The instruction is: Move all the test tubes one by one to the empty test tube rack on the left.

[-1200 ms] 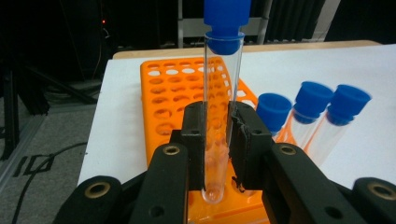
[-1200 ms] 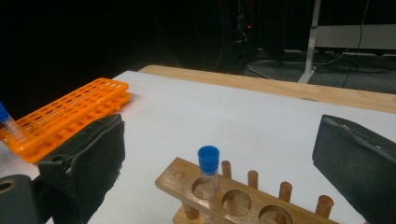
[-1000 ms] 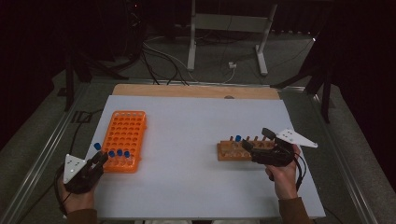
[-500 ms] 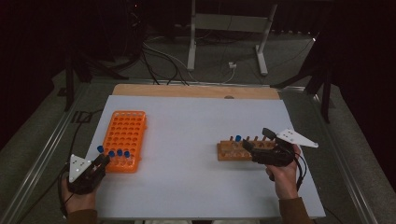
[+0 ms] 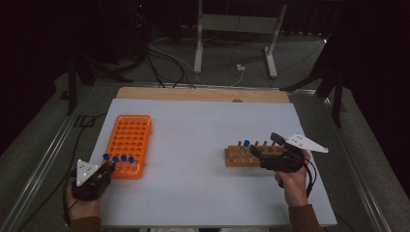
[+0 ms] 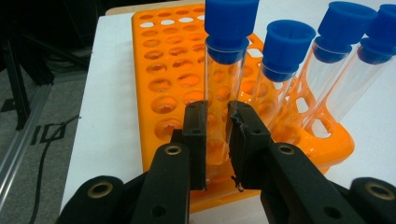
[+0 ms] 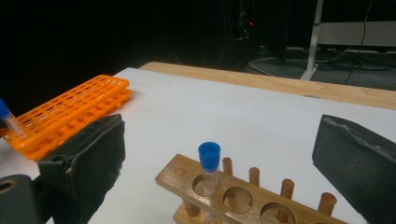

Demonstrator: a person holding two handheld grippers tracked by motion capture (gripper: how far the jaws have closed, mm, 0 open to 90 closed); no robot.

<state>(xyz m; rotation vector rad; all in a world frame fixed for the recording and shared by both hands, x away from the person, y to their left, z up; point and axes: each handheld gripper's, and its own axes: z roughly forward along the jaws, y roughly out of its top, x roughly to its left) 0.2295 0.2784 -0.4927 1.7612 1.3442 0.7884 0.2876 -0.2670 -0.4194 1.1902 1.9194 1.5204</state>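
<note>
We see the left gripper [image 6: 217, 140] closed on a clear glass test tube with a blue cap [image 6: 224, 70], upright at the near end of the orange plastic rack [image 6: 163, 70], its long axis vertical between the jaws. The right gripper [image 5: 270, 155] stands wide open and empty beside the wooden peg rack [image 7: 224, 193], well apart across the white table [image 5: 203, 130]. The smooth tube seems ready for lifting straight up.

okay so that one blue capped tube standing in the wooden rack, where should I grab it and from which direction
Grip the blue-capped tube on the clear glass just under its cap, above the wooden rack. It stands upright in an end hole, and the rack hides its lower part. Bring the right gripper, whose jaws are already wide open, in level so they close across the glass from either side, then lift straight up, clear of the pegs behind it.
</note>
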